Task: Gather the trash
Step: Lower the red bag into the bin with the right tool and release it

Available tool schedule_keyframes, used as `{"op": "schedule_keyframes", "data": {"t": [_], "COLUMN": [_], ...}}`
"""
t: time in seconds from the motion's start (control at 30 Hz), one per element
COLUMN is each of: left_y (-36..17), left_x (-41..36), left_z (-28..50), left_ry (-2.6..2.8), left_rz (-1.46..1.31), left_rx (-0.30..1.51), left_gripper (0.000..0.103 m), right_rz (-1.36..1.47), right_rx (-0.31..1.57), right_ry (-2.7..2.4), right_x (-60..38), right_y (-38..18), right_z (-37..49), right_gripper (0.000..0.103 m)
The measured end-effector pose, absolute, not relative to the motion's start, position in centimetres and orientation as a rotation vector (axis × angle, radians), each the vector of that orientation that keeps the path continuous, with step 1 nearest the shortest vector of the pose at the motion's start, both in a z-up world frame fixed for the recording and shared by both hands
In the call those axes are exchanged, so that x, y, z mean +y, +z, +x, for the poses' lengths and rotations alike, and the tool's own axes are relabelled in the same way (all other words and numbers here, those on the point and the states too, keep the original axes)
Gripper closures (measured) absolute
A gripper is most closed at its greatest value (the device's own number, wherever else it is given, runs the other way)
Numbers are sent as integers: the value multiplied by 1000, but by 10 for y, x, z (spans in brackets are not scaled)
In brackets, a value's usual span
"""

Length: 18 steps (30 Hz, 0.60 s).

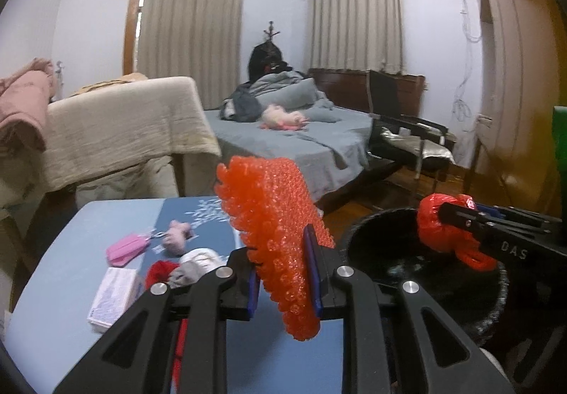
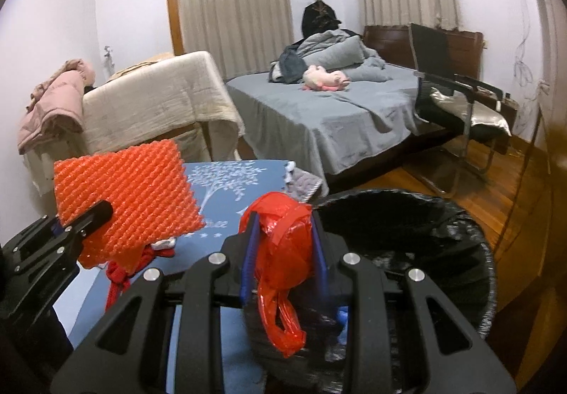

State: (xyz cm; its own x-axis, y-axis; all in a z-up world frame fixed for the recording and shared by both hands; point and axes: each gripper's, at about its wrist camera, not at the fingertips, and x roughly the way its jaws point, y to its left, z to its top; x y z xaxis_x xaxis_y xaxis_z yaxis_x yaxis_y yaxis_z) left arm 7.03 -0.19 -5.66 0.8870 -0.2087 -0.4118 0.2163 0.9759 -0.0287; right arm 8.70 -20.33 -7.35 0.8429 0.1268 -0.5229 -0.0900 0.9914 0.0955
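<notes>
My left gripper (image 1: 285, 270) is shut on an orange foam net sleeve (image 1: 273, 238), held upright above the blue table's right edge; that sleeve (image 2: 127, 195) also shows at the left in the right wrist view. My right gripper (image 2: 283, 255) is shut on a crumpled red plastic bag (image 2: 283, 252), which hangs over the near rim of a bin lined with a black bag (image 2: 475, 273). In the left wrist view the red bag (image 1: 446, 231) hangs over the bin (image 1: 496, 309), to the right of my left gripper.
On the blue table (image 1: 63, 259) lie a pink face mask (image 1: 125, 248), a pink crumpled wad (image 1: 175, 234), a white packet (image 1: 113, 296) and red and white scraps (image 1: 184, 268). Behind stand a covered sofa (image 1: 120, 124), a grey bed (image 1: 301, 138) and a chair (image 1: 407, 135).
</notes>
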Motion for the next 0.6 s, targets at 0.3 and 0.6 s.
{"op": "schedule_keyframes", "data": {"t": [0.3,0.6], "left_y": [-69,-100], "left_x": [14,34], "left_z": [65,71], "left_ry": [-154,-88], "left_rz": [70,108], "left_rx": [404,444], "left_gripper": [81,81], "right_rz": [37,27], "right_rx": [573,608], "right_ry": [158,166], "right_x": [-175,-157], "right_y": [-73,-84], "right_z": [98,111], "right_gripper": [76,76]}}
